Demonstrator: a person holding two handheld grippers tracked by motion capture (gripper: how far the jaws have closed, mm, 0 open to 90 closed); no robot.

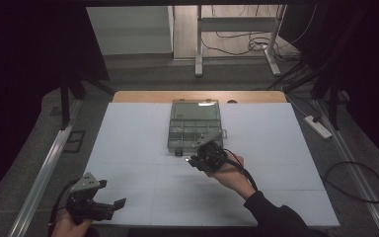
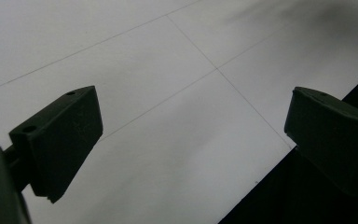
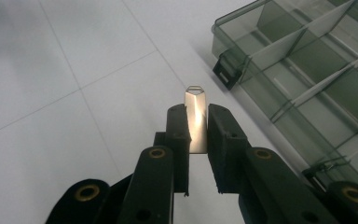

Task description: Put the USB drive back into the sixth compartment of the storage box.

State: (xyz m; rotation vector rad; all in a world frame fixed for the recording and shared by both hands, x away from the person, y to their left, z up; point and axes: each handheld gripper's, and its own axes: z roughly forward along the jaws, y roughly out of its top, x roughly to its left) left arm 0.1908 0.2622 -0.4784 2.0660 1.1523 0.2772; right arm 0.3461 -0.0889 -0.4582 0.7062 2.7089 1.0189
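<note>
A clear plastic organiser box (image 1: 194, 124) with its lid swung back lies at the table's middle, divided into several compartments (image 3: 307, 60). My right gripper (image 1: 192, 160) hovers just in front of the box's near edge, shut on a small flat silver metal piece (image 3: 196, 119) with a loop at its tip. The piece stands up between the two black fingers (image 3: 177, 135), beside the box's black latch (image 3: 228, 70). My left gripper (image 1: 118, 203) rests low at the table's front left corner, its jaws wide apart with nothing between them over the white surface (image 2: 168, 116).
The white tabletop (image 1: 128, 148) is marked with thin grid lines. Its front edge (image 2: 279, 168) runs close under my left gripper. A power strip (image 1: 318, 126) and cables lie on the floor at right. A table frame (image 1: 237, 29) stands beyond.
</note>
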